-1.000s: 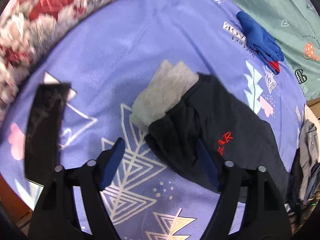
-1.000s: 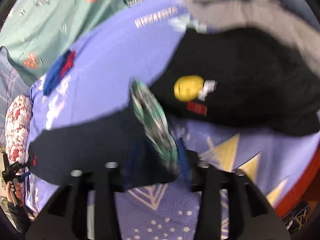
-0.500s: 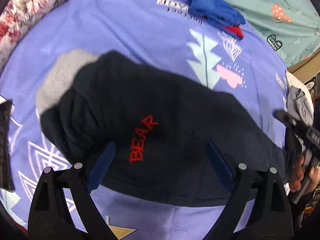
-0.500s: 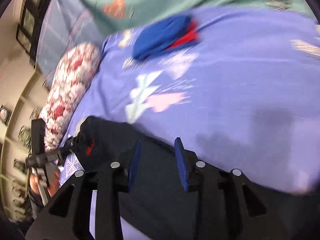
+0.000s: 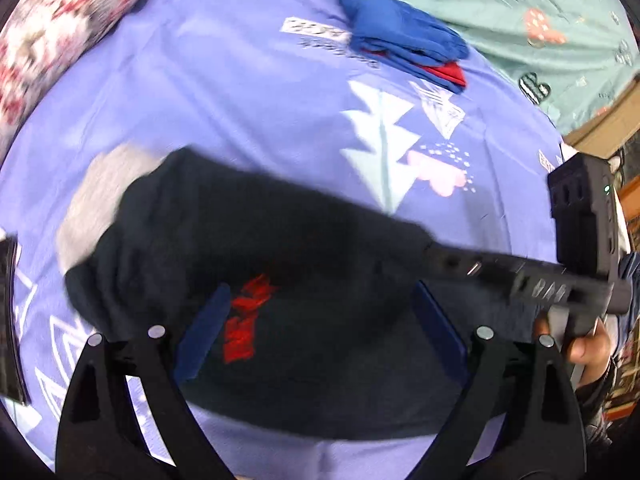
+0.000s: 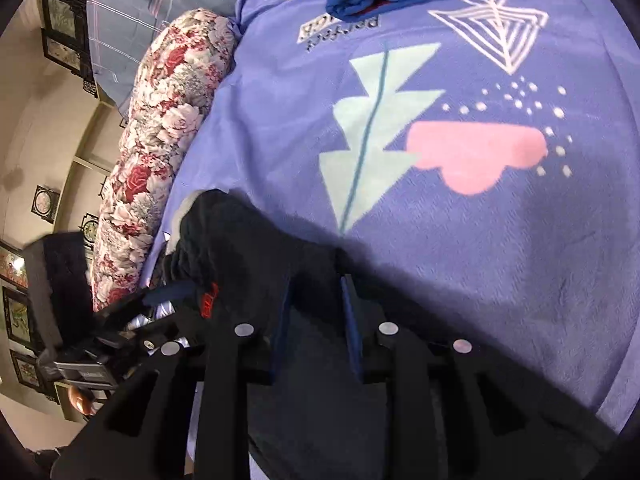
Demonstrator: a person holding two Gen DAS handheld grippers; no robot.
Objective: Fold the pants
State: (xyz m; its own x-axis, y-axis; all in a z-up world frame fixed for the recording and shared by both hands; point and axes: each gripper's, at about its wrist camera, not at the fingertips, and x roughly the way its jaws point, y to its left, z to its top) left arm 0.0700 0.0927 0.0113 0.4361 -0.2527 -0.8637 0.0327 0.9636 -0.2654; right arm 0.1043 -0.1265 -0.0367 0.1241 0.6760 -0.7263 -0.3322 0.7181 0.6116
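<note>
Black pants (image 5: 304,264) w/ red lettering lie spread on the bed's purple blanket (image 5: 224,92), grey lining showing at 9 o'clock in left view. Left claw (image 5: 320,320): jaws wide apart, hovering over the fabric, holding nothing. Right claw (image 6: 316,308): jaws narrowly apart, black cloth between them; can't tell if pinched.

Handling, my est.: soft, light, limp knit; will sag and bunch, not slippery. I'd grip at the hem or waistband edge, both corners, and keep tension.

Surroundings: folded blue garment (image 5: 400,36) at 12 o'clock, floral bolster (image 6: 160,152) at 10 o'clock in right view, framed pictures (image 6: 44,204) on the wall. Bed soft, so the fold won't crease sharply.
</note>
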